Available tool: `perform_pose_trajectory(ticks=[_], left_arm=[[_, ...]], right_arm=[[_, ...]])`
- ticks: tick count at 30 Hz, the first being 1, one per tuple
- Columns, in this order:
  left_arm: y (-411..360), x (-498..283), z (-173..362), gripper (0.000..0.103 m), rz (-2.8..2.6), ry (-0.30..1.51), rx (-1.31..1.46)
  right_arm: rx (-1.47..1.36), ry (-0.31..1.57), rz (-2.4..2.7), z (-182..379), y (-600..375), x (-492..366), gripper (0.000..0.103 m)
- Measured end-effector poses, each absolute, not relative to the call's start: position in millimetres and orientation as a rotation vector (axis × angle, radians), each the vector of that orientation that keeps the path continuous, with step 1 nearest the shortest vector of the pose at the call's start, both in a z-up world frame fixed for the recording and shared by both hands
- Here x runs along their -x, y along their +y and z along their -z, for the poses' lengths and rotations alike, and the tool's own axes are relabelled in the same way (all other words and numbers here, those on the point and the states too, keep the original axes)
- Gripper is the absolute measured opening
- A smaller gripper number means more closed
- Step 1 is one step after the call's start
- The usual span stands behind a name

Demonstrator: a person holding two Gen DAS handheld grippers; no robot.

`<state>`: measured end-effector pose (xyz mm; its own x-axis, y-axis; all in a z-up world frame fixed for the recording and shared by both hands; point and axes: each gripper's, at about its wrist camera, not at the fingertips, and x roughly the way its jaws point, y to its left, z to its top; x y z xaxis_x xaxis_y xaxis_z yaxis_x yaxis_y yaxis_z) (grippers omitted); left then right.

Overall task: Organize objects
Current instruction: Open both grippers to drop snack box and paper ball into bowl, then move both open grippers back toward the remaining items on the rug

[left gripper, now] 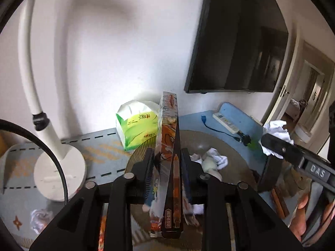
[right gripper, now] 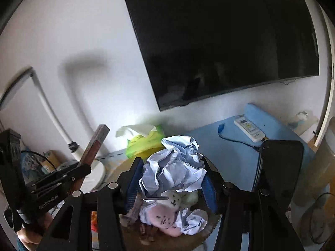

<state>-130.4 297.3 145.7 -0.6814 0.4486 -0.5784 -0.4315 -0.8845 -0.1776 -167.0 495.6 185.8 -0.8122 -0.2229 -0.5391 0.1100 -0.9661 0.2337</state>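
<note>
A flat, printed box [left gripper: 168,146] is held between the pads of the left claw [left gripper: 167,167], lifted clear of the worktop [left gripper: 240,163]. The grip sits low on its length, so most of the box stands free above the pads. Its long axis runs nearly upright, tipped slightly toward the far wall, with a narrow edge turned to the camera. It is judged light and stiff, with glossy faces that may slip — a hold nearer the middle of the broad faces would steady it.

A crumpled wad of pale paper [right gripper: 173,163] is held in the right claw [right gripper: 171,177], its jaws set fairly wide around it. It is judged very light and soft — easily crushed, and it has no clear long axis. Beneath it, a pink soft toy [right gripper: 161,219] lies on the round mat [left gripper: 240,159].
</note>
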Motion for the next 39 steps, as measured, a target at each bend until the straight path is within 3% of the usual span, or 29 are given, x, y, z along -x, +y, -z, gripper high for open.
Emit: perform_pose_trajectory(ticks=[1, 3, 8, 14, 20, 22, 24, 25, 26, 39], left_arm=[[299, 137, -139, 0.046, -2.498, -0.045, 0.905], [297, 151, -122, 0.047, -2.453, -0.093, 1.011], [272, 149, -96, 0.047, -2.369, -0.255, 1.116], [230, 110, -131, 0.047, -2.421, -0.268, 1.023], [172, 47, -178, 0.047, -2.498, -0.270, 0.835], [142, 20, -177, 0.048, -2.534, -0.302, 0.815], [117, 7, -172, 0.062, -2.563, -0.333, 0.833], [103, 2, -167, 0.076, -2.586, -0.348, 0.845], [88, -3, -161, 0.085, -2.615, -0.356, 0.857], [-19, -9, -41, 0.086, -2.781, -0.505, 1.192]], right_arm=[[-0.888, -0.286, 2.822, -182, 496, 172, 0.057], [-0.919, -0.285, 2.833, -173, 497, 176, 0.077], [-0.914, -0.281, 2.822, -170, 505, 166, 0.080], [-0.867, -0.294, 2.804, -195, 505, 139, 0.081], [-0.723, -0.285, 2.781, -225, 485, 88, 0.103], [-0.666, -0.258, 2.768, -229, 474, 62, 0.103], [-0.647, -0.229, 2.743, -230, 460, 45, 0.103], [-0.649, -0.217, 2.727, -229, 453, 40, 0.103], [-0.665, -0.209, 2.697, -227, 444, 34, 0.103], [-0.978, -0.253, 2.405, -121, 353, 10, 0.103]])
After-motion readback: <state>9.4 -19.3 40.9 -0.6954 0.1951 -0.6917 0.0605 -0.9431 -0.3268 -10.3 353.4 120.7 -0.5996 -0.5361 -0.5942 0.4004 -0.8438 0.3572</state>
